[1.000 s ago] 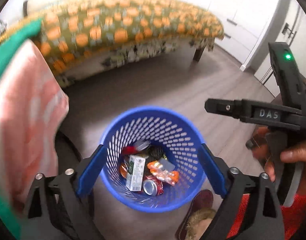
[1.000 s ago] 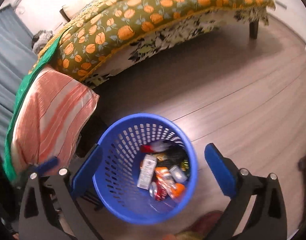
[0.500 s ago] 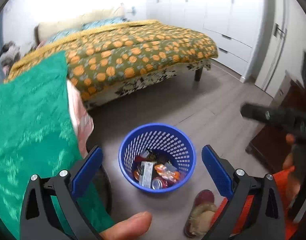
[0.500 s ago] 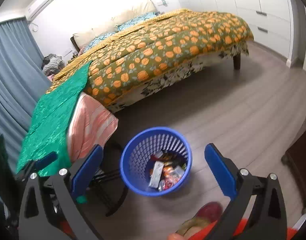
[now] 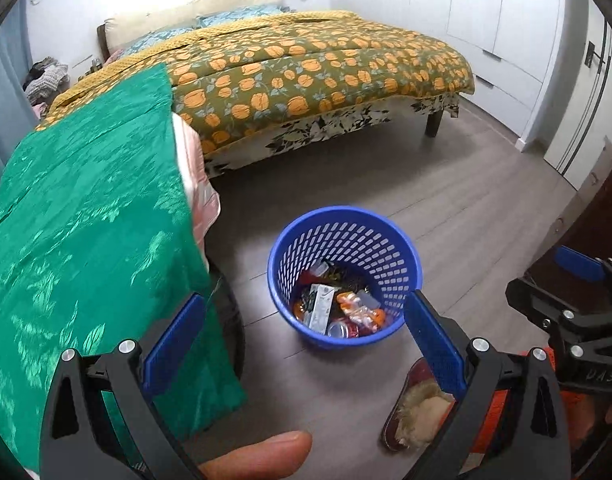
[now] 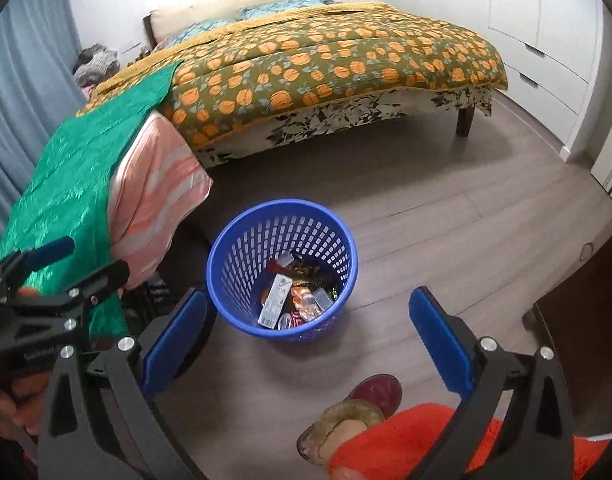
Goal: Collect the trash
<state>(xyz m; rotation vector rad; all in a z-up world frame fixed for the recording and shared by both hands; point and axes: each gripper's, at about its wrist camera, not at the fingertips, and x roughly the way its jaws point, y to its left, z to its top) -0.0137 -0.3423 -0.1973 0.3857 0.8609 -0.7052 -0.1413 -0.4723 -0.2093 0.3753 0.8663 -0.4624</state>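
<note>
While both jaws gape empty, left gripper (image 5: 303,334) and right gripper (image 6: 308,328) above blue perforated plastic basket (image 5: 402,264), packaging trash (image 5: 338,310) inside, bed (image 5: 306,68) beyond.

Perforated blue plastic basket (image 5: 344,276), glossy, at centre; shiny green cloth (image 5: 81,240) on the left; matt wood-look floor (image 5: 446,200); quilted cloth bedspread (image 5: 306,68) above.

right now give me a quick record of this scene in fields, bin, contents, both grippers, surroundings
bin: blue basket upright on the wood floor
contents: carton, can, wrappers at the bottom
left gripper: jaws open, holding nothing
right gripper: jaws open, holding nothing
beside bin: green cloth over a striped cushion
behind bin: bed with orange-patterned cover
near camera: slipper on a foot
</note>
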